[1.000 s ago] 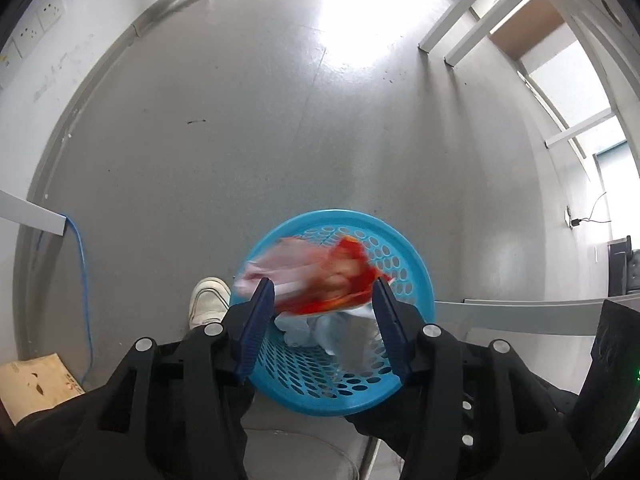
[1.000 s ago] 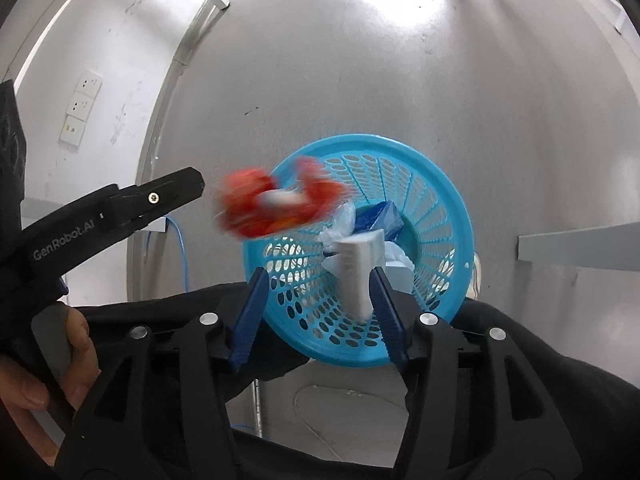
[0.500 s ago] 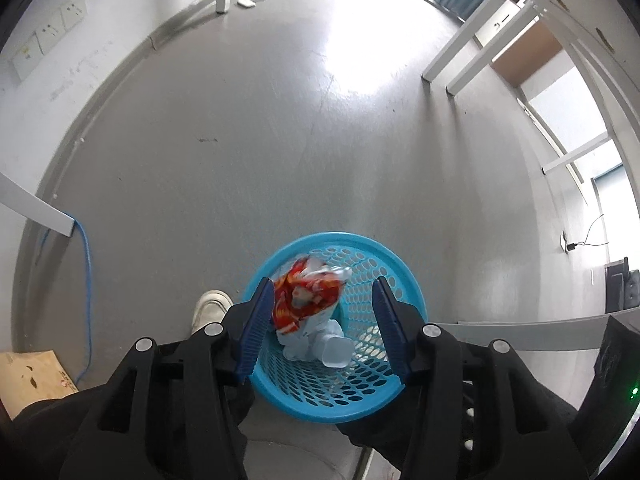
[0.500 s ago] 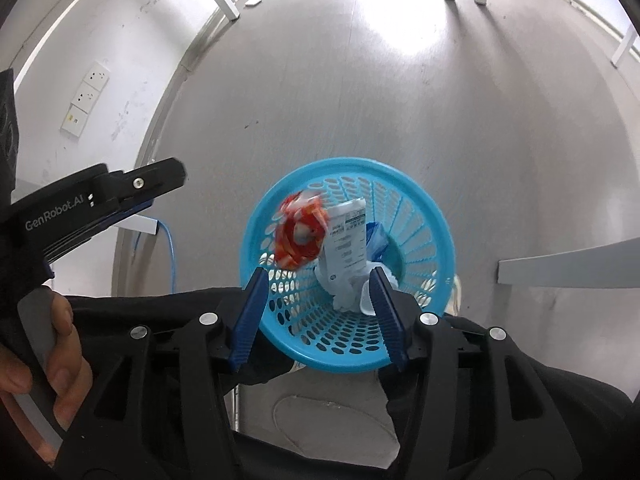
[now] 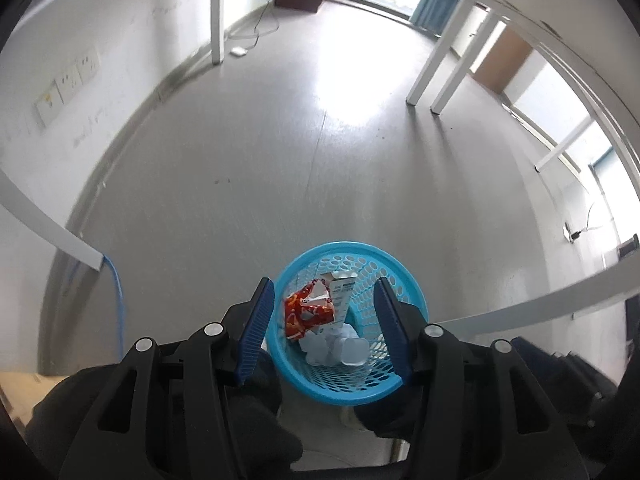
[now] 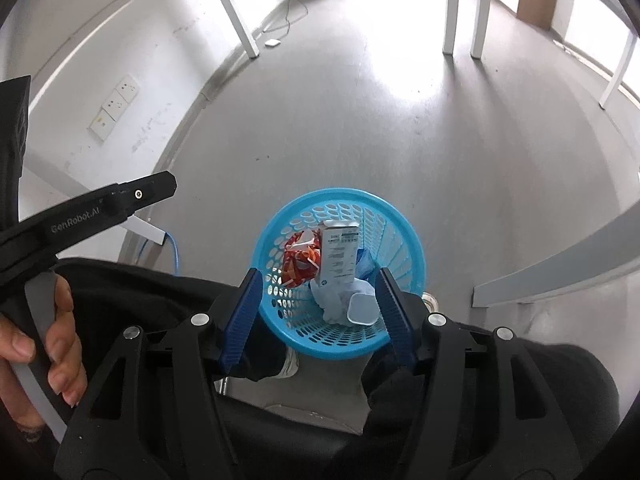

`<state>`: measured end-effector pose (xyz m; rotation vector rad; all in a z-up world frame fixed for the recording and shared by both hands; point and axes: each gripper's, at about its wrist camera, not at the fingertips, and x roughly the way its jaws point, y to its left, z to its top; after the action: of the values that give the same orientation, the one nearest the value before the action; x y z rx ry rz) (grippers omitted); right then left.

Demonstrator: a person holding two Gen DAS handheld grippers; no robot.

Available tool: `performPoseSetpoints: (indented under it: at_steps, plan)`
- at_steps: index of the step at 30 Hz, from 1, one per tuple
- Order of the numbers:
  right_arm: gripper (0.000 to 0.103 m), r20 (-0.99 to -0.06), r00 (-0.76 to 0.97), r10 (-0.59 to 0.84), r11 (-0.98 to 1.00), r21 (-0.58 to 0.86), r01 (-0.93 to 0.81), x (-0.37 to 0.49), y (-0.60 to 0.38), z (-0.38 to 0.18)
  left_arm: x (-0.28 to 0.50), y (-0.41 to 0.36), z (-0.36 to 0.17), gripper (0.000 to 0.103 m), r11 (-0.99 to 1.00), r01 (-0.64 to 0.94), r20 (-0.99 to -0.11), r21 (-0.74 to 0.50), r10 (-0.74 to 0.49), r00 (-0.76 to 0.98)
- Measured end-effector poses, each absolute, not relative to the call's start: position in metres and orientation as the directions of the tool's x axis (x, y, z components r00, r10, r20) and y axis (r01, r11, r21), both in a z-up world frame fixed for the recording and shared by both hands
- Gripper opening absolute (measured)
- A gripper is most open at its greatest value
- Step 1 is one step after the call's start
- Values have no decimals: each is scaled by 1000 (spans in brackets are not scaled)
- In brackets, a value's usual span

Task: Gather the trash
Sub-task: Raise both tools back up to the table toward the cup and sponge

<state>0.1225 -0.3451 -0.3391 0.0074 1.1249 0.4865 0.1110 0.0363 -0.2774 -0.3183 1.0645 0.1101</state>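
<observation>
Red crumpled wrapper (image 5: 307, 312) lying inside blue perforated basket (image 5: 414, 308) on the grey floor (image 5: 280, 168), leaning against a white printed carton (image 6: 338, 254), with pale tissue (image 6: 334, 304) and a small cup (image 6: 362, 308) below; judged light, soft, crinkly, best pinched at a raised fold if ever re-taken. Left gripper (image 5: 324, 328) and right gripper (image 6: 318, 314) both above the basket, blue pads spread wide, nothing pinched. Open floor ahead; table legs (image 5: 428, 76) well apart, wall and blue cable (image 5: 116, 292) to the left.
</observation>
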Motion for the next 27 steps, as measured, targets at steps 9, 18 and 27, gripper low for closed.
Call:
performPoseSetpoints:
  at_steps: [9,18,27]
  plan:
    - [65,-839,410,358,887,169,-430,86,-363,-300,64,20,-235,77,973,-163,-820,-160,-39,572]
    - [88,-801,463,380,878,154,-453,56,-382,-273,27,19,-209,97,982,-130,-762,-137,-21,647]
    - [94,-770,499,397,881,167,-443,28,-415,-245,-5,15,-182,97,990,-67,-702,-122,-38,711]
